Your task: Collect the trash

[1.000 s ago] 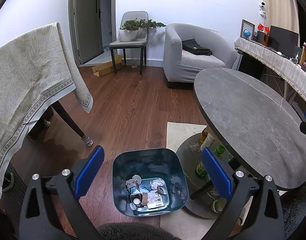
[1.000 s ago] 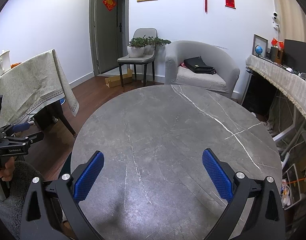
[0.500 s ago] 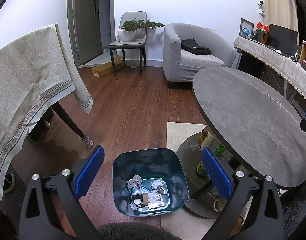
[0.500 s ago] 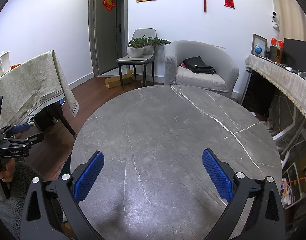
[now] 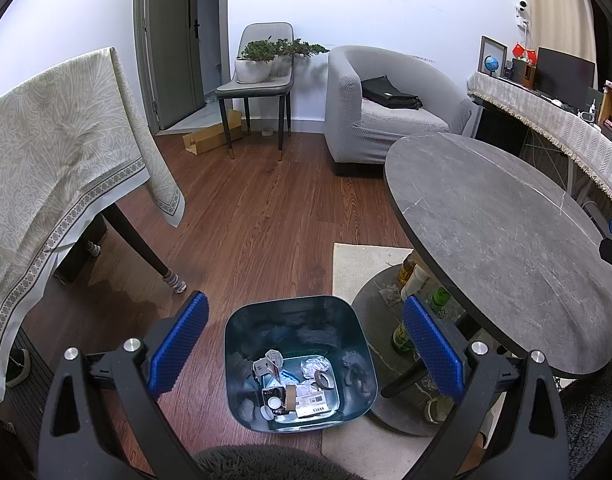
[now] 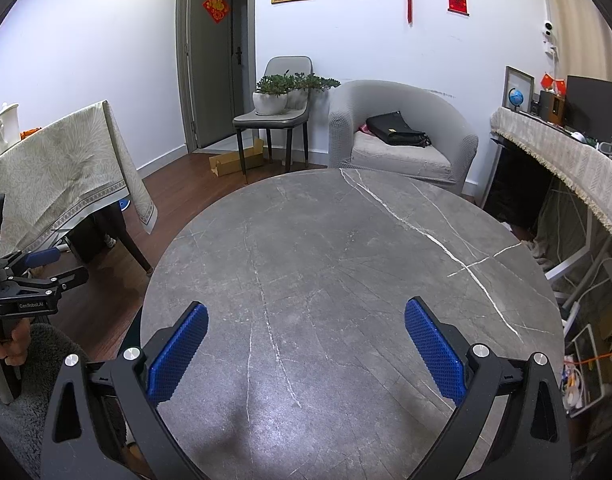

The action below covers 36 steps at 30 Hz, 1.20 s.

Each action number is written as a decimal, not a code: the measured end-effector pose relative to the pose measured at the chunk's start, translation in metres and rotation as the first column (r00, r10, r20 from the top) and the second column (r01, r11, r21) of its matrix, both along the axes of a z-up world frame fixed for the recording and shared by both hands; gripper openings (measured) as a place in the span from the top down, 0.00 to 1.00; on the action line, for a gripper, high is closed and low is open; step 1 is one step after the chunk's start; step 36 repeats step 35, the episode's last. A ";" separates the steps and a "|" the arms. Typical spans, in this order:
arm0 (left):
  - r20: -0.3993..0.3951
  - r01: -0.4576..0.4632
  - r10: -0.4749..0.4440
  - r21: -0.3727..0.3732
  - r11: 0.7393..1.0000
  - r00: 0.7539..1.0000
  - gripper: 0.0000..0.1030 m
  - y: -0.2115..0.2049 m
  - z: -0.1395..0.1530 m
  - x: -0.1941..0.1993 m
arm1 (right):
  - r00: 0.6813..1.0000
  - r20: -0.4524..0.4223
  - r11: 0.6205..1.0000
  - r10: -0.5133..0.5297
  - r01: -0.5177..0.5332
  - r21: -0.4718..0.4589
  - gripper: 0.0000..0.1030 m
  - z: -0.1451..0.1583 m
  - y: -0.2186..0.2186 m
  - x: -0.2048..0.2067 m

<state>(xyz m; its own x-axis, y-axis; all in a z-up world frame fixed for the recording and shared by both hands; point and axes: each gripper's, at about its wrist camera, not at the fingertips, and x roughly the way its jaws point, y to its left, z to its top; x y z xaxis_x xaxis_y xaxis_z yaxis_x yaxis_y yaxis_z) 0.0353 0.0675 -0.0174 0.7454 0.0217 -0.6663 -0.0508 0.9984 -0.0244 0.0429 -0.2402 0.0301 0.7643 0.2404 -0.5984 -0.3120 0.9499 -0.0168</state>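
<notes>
Barely any change since a second ago: left hand-held gripper [image 5: 304,342] still hovering over the bin [image 5: 300,364] on the floor beside the worktop's near edge, fingers apart, empty. Trash [image 5: 294,386] piled inside. Right hand-held gripper [image 6: 306,346] spread wide above the bare worktop [image 6: 346,260]. Probably finished.

Bin [image 5: 266,320] mouth unobstructed from above; round table [image 5: 506,240] edge overhangs just right of bin; bottles [image 5: 438,300] beneath.

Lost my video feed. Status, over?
Left gripper open, empty, above trash bin. Right gripper open, empty, over round table. Nothing blocking.
</notes>
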 end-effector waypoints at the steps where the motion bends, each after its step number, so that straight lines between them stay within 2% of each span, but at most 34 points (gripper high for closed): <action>1: 0.000 0.000 0.000 0.000 1.000 1.000 0.04 0.000 0.000 0.000 | 1.000 0.001 1.000 0.001 -0.001 -0.002 0.03 0.000 0.000 0.000; 36: -0.004 0.005 -0.005 0.000 1.000 1.000 0.03 0.001 -0.001 0.001 | 1.000 -0.002 1.000 0.000 0.000 -0.006 0.03 -0.002 0.001 -0.001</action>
